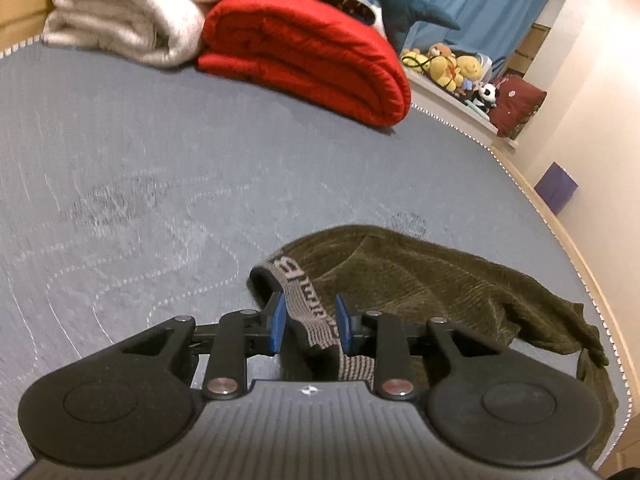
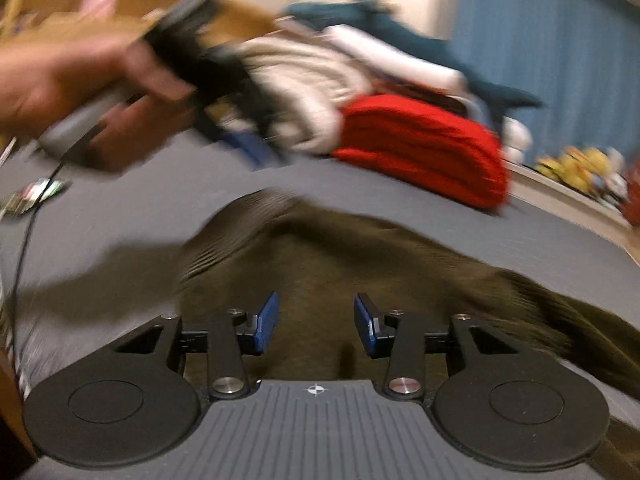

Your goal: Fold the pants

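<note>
— Where were the pants (image 1: 432, 284)?

— Olive corduroy, lying rumpled on the grey mattress (image 1: 140, 168), trailing toward its 4 o'clock edge. The left gripper (image 1: 310, 322) had its blue jaws clenched on the waistband (image 1: 298, 284).

— Any writing?

— Woven letters on that grey band, too creased to read.

— And the right gripper (image 2: 316, 322)?

— Jaws released, hovering over the pants, holding nothing. That view was blurred. A hand (image 2: 76, 92) gripped the other tool at 10 o'clock.

— Behind them?

— A red blanket (image 1: 312, 56) beside a cream one (image 1: 124, 12) at 12 o'clock; plush toys (image 1: 452, 68) at 2.
</note>
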A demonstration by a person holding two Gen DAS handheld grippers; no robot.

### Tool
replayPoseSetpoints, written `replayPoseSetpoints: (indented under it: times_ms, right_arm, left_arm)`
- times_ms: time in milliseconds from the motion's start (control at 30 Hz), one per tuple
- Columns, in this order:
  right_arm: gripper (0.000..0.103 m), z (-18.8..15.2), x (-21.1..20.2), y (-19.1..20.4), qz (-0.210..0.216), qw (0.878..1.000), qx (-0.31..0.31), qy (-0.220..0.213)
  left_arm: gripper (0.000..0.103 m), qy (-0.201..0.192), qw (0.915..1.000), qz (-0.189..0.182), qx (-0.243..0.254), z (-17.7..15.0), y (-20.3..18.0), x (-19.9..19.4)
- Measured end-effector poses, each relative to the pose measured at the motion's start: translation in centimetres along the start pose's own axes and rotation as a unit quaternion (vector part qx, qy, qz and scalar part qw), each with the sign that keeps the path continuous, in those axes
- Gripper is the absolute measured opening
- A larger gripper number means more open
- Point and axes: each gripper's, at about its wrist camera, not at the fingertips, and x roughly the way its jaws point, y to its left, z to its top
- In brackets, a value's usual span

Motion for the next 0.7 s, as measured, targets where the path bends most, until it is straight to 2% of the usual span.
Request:
replayPoseSetpoints:
  times_ms: [167,267,333,400,500,533,600,700]
  right_arm:
    - [0.056,-0.3,1.7,4.5,0.053,0.993,-0.101,0.035]
    - [0.056,-0.7,2.3,6.1,0.047,0.987,-0.145,0.047]
    - [0.055,-0.6,1.9,6.4,0.049,0.987,-0.147,0.044]
    - [0.042,-0.7,1.5,6.4,0.049,0.987,-0.149,0.045]
    - [0.013,-0.6,0.9,4.9,0.06,0.988,-0.137,0.04]
    - [0.008,-0.3,1.1,4.3,0.07,0.989,-0.123,0.034]
    - [0.007,0.6,-0.4,3.3,0.1,0.99,-0.096,-0.003]
    - [0.007,1.3,-3.1,3.1,0.112,0.987,-0.094,-0.061]
  left_arm:
    - [0.048,0.023,0.9987,-0.007,-0.045,-0.1,1.3,2.2]
    - [0.06,0.037,0.9971,-0.012,-0.065,0.0,1.6,3.7]
    - [0.066,0.057,0.9948,-0.024,-0.081,0.0,2.0,5.0]
    - [0.07,0.074,0.9921,-0.032,-0.096,-0.1,2.2,6.4]
    - [0.071,0.098,0.9872,-0.045,-0.118,-0.3,2.4,8.1]
    - [0.071,0.106,0.9849,-0.052,-0.127,-0.4,2.5,8.7]
    - [0.071,0.119,0.9812,-0.06,-0.14,-0.6,2.7,9.7]
    - [0.071,0.134,0.9795,-0.059,-0.138,-0.7,2.5,11.0]
